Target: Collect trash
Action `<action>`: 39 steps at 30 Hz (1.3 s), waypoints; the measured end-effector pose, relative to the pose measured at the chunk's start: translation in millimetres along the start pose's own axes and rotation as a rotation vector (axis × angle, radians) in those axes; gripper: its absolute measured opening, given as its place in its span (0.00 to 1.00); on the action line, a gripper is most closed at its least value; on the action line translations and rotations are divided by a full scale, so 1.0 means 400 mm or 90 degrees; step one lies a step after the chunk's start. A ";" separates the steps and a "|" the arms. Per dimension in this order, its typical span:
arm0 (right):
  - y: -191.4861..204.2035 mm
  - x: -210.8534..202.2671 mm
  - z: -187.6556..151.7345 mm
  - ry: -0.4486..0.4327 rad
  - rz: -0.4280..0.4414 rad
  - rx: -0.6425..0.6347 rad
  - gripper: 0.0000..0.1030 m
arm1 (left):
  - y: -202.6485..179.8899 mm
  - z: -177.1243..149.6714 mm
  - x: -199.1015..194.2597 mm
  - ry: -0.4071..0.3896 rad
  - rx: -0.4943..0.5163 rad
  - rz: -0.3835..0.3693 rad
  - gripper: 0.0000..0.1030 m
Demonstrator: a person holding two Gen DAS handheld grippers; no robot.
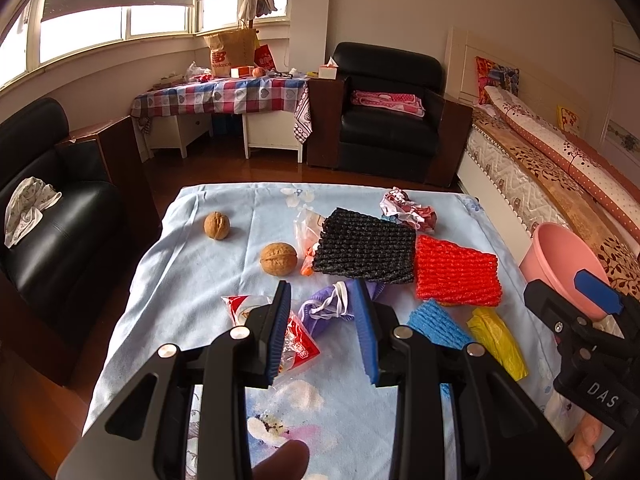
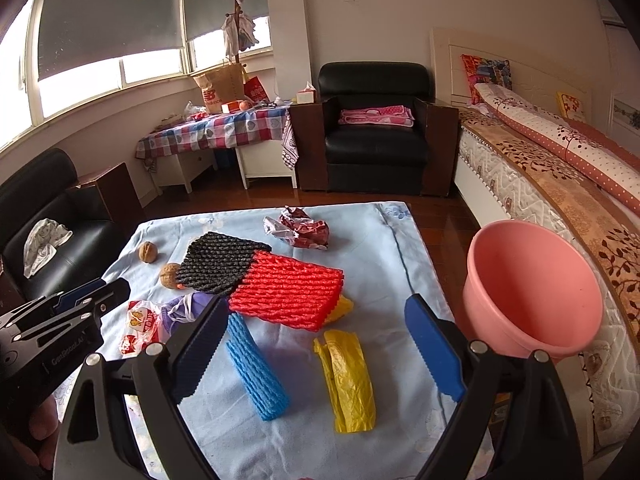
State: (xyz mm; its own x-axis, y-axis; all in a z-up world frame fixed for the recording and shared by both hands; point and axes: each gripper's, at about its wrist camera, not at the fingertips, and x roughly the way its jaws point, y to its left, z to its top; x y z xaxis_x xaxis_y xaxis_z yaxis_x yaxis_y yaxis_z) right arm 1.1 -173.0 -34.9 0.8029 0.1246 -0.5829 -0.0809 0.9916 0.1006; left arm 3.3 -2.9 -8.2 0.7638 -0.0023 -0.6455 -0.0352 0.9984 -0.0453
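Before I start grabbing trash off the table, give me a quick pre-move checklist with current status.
1. Left tongs empty, jaws apart: ok.
2. Right tongs open and empty: ok.
3. Pink basin at the table's right edge, nothing visible inside: ok.
4. Blue foam net and yellow bag lie unobstructed between the right jaws: ok.
5. Red net overlaps the black net: not ok for single picks.
6. Basin firmly seated: cannot tell.

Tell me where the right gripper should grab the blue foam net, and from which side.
Grip the blue foam net across its narrow width near the middle, coming from above. It lies flat on the blue cloth as a long strip, its near end free of the red foam net. The right gripper stands open, probably wide enough to straddle it.
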 end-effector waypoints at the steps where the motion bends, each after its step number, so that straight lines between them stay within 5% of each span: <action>1: 0.001 0.001 0.000 0.001 -0.002 0.000 0.86 | -0.001 -0.001 0.001 0.000 0.000 0.000 0.31; 39: -0.077 0.035 -0.014 0.031 -0.022 0.055 0.86 | 0.011 -0.008 0.016 0.010 0.018 -0.013 0.31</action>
State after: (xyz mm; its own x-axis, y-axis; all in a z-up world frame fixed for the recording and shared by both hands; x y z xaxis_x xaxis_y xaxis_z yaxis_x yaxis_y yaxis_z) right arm 11.5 -201.4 -50.8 0.7747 0.0943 -0.6253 -0.0010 0.9890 0.1479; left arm 5.8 1.1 -15.1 0.7535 -0.0240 -0.6570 -0.0012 0.9993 -0.0378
